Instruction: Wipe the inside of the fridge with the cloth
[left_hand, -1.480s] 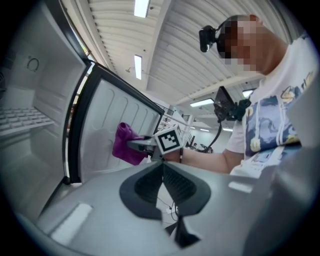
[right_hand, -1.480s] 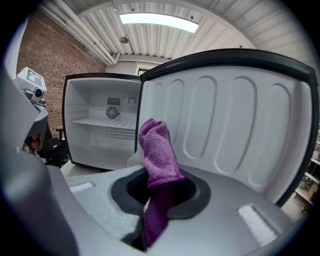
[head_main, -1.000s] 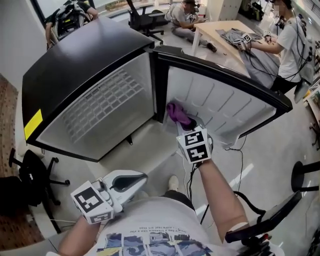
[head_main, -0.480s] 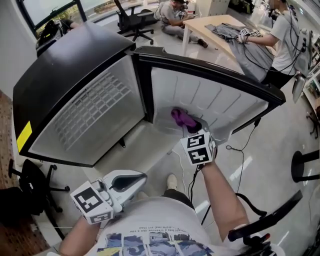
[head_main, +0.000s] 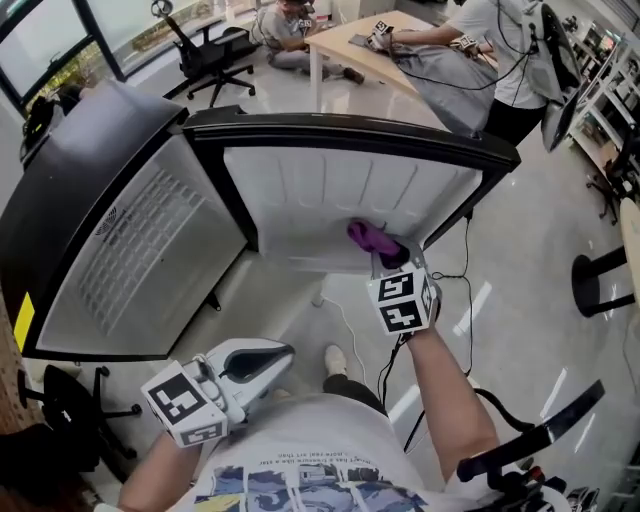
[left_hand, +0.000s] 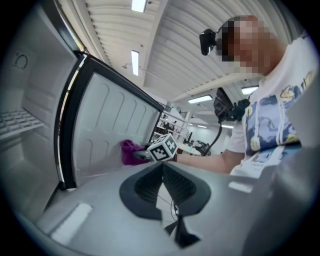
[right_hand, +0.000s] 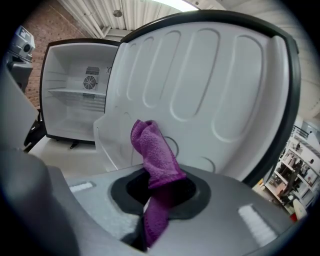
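The black fridge (head_main: 90, 170) stands open, its door (head_main: 330, 190) swung wide to show the white ribbed liner. My right gripper (head_main: 385, 258) is shut on a purple cloth (head_main: 370, 238) and holds it against the liner's lower part. In the right gripper view the cloth (right_hand: 152, 150) sticks up from the shut right gripper (right_hand: 157, 187) in front of the liner (right_hand: 210, 85). My left gripper (head_main: 268, 357) hangs low near my body, shut and empty. The left gripper view looks past the shut left gripper (left_hand: 162, 165) at the cloth (left_hand: 129, 151) and door.
The fridge's white interior (right_hand: 75, 100) has a wire shelf and a rear fan. A cable (head_main: 345, 325) lies on the floor below the door. People work at a table (head_main: 400, 55) behind the fridge. Office chairs (head_main: 215, 50) stand at the back, and another (head_main: 600, 280) at the right.
The right gripper has carried the cloth along the door liner's lower part, away from the hinge side. My view has swung toward the door. The left gripper has stayed put.
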